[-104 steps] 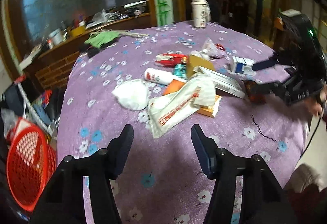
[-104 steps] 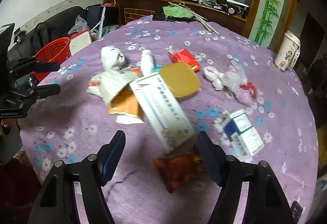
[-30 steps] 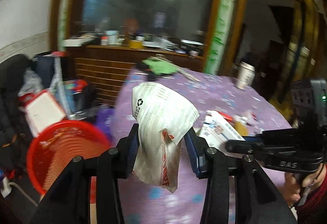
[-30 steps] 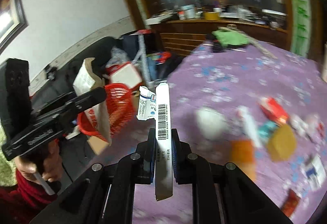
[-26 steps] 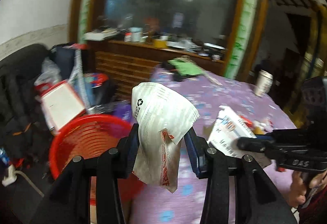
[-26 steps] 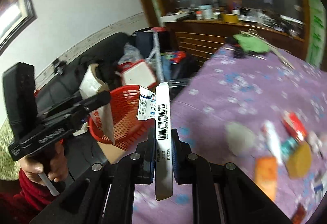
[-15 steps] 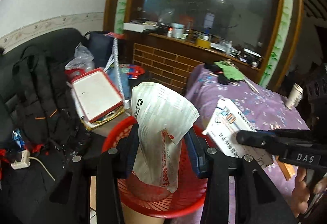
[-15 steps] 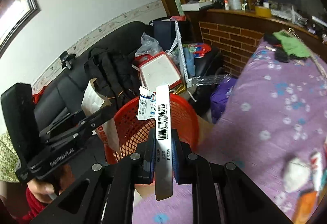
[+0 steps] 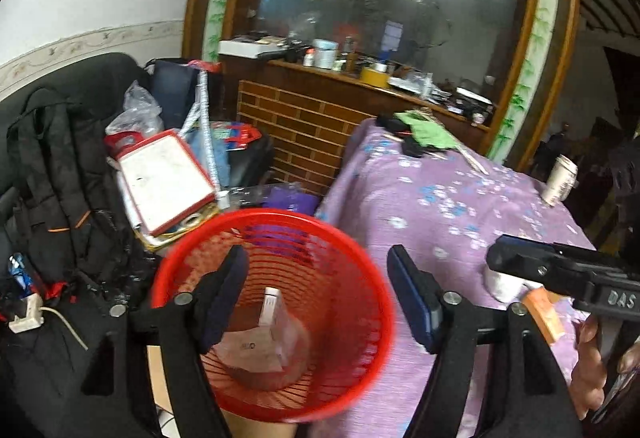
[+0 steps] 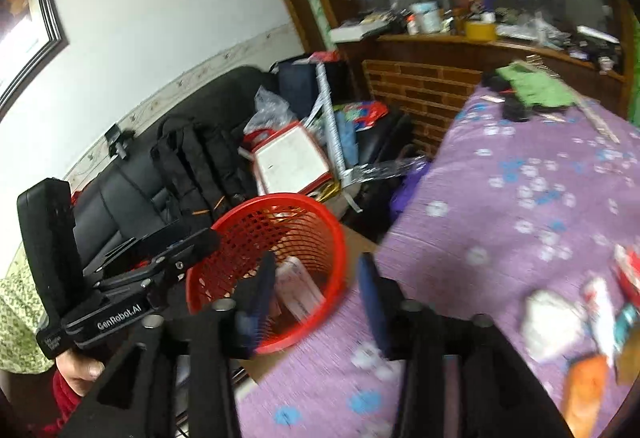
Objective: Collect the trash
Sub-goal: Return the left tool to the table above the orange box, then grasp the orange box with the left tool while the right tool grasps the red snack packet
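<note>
We hold our left tool (image 9: pixel 316 294) above the red basket (image 9: pixel 360 258), which stands on the floor just beside the bench (image 9: pixel 440 206) with its purple flowered cloth. Its jaws have just been opening and now stand apart with nothing between them; the white paper bag (image 9: pixel 260 350) lies at the bottom of the basket, with the flat white box (image 9: pixel 271 306) leaning upright among it. Our right tool (image 10: pixel 320 286) hangs over the near rim of the same basket, its jaws also just opened and empty, the box (image 10: pixel 298 288) showing inside the basket beyond them. More trash remains on the bench: a white crumpled wad (image 10: pixel 550 322) and an orange packet (image 10: pixel 586 386).
</note>
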The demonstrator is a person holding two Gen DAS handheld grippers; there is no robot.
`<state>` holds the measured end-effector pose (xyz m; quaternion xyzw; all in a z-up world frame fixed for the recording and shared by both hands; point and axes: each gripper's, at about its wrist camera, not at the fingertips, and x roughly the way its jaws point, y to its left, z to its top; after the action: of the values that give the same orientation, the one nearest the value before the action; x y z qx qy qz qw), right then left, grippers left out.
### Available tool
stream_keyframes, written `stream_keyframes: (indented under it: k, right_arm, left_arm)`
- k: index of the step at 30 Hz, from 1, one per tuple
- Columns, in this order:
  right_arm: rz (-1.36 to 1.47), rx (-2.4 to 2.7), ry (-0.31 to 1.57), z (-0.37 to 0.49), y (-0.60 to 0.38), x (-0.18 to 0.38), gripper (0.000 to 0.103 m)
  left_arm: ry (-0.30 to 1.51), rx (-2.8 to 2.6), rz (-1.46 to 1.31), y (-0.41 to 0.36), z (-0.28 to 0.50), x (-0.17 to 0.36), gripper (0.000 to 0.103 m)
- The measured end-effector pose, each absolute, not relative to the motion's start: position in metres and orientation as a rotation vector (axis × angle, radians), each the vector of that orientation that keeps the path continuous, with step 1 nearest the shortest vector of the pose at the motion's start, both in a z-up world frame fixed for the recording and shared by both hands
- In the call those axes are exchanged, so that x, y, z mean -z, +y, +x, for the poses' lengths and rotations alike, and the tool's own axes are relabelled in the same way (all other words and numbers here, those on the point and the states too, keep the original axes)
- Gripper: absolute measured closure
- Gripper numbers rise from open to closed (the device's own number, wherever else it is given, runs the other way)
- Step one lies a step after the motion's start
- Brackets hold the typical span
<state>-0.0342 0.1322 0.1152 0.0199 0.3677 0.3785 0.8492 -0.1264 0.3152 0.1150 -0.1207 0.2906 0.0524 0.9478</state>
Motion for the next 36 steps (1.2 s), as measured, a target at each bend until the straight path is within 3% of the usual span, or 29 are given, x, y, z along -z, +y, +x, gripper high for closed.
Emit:
stream_keyframes:
  k: [10, 21, 28, 36]
  right_arm:
    - [0.082, -0.571, 0.69, -0.091, -0.003, -0.106, 0.047]
    - [0.214, -0.214, 0.716, -0.116, -0.164, -0.083, 0.046]
    - [0.326, -0.072, 0.811, -0.126, -0.239, -0.052, 0.046]
    - [0.254, -0.056, 0.895, -0.112, -0.22, -0.025, 0.046]
  left_arm:
    - [0.588, 0.093, -0.113, 0.188, -0.123, -0.124, 0.024]
    - [0.741, 0.298, 0.013, 0.04, -0.097, -0.08, 0.022]
    - [0.817, 0.315, 0.012, 0.008, -0.08, -0.061, 0.021]
    - [0.881, 0.297, -0.048, 0.012, -0.063, -0.052, 0.021]
